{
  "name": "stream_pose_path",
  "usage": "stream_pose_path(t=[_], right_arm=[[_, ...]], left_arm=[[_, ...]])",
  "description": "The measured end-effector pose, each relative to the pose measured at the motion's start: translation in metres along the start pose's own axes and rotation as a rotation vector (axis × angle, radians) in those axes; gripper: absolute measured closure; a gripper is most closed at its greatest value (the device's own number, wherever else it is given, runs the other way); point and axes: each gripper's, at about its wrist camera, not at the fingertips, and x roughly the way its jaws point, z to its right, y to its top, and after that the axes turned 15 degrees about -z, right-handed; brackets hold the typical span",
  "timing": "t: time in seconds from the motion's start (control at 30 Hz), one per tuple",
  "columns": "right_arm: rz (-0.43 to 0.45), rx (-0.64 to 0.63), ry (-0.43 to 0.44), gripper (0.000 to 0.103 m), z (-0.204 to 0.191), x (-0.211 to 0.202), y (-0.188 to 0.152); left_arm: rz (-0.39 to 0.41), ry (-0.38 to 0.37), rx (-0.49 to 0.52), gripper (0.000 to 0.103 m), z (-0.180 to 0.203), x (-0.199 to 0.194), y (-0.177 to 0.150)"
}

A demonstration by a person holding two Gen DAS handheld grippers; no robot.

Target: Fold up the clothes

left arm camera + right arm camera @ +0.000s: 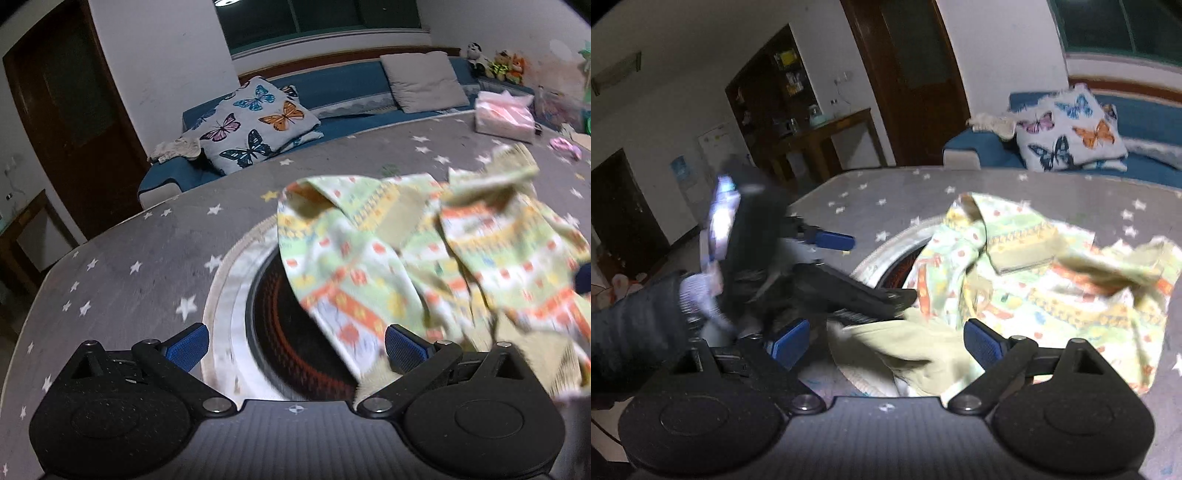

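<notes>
A small green, yellow and orange patterned garment (424,251) lies crumpled on a grey star-print tablecloth (129,258), partly over a round dark heater recess (291,332) in the table. My left gripper (295,349) is open and empty, hovering just left of the garment. In the right wrist view the same garment (1052,280) lies ahead. My right gripper (882,343) is open and empty above its pale green near edge. The left gripper (849,266) and a dark-sleeved arm (635,325) show at the left there.
A blue sofa (332,88) with a butterfly cushion (255,122) and a grey pillow (424,81) stands behind the table. A pink tissue pack (504,116) and small items lie at the table's far right. A dark wooden door (916,74) and shelves are further back.
</notes>
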Motion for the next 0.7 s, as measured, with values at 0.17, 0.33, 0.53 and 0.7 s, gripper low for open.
stream_pose_path(t=[0.17,0.33,0.53,0.7], right_arm=[[-0.090,-0.034,0.036,0.011,-0.006,0.028,-0.008],[-0.163,-0.078,0.058,0.009,-0.019,0.043,-0.020],[-0.143,-0.087,0.040,0.005,-0.020,0.023,-0.019],[-0.080,-0.025,-0.051,0.003,0.003,0.003,-0.007]], left_arm=[[-0.022,0.014,0.025,0.000,-0.001,-0.006,-0.024],[-0.047,0.012,0.053,0.000,0.000,-0.008,-0.034],[0.015,0.019,-0.002,0.000,-0.016,-0.019,-0.013],[0.081,0.030,-0.054,0.000,-0.027,-0.015,0.022]])
